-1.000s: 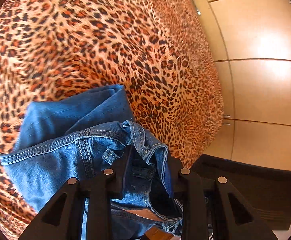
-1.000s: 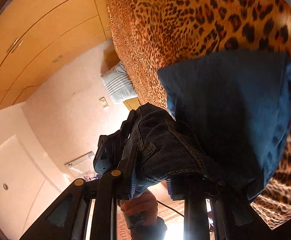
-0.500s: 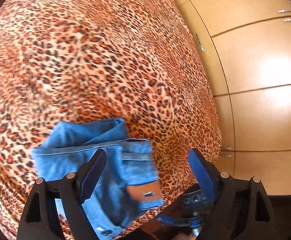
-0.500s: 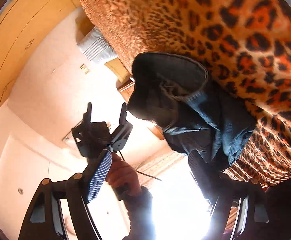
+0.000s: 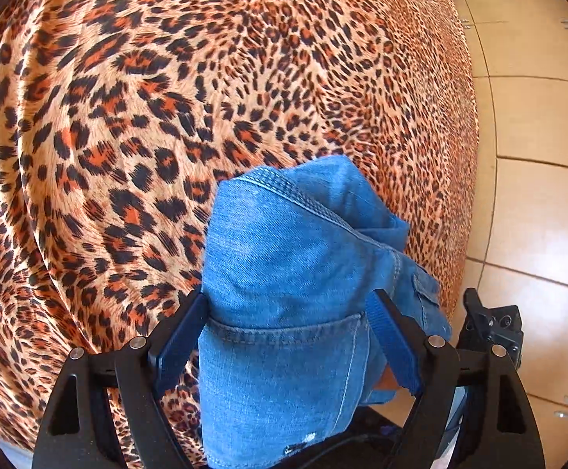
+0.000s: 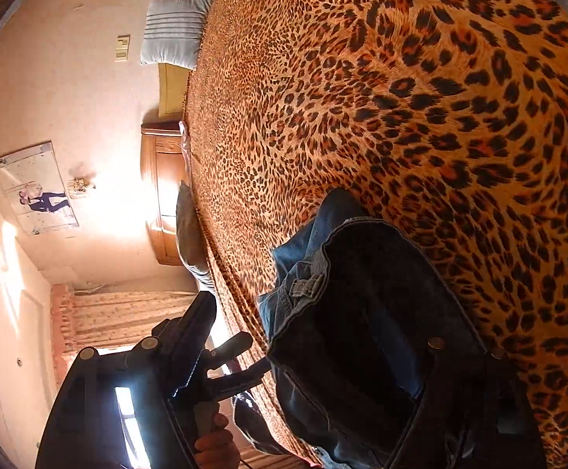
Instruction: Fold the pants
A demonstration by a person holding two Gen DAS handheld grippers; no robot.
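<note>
Left wrist view: folded jeans (image 5: 284, 312) sit bunched at bedspread (image 5: 127, 136) edge between the spread left gripper (image 5: 288, 320) fingers; right gripper (image 6: 315, 336) also looks spread around them; judging: close evenly on both sides, keep layers stacked.

Leopard bedspread (image 5: 167, 117) (wrinkled), striped pillow (image 6: 174, 27), wall picture (image 6: 36, 187).

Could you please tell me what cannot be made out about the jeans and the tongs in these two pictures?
- Left wrist view: the folded jeans fill the left tongs; whether the fingers pinch them is unclear.
- Right wrist view: the jeans lie backlit and dark, hiding one finger of the right tongs.
- Both views: the lower edge cuts the jeans off.
</note>
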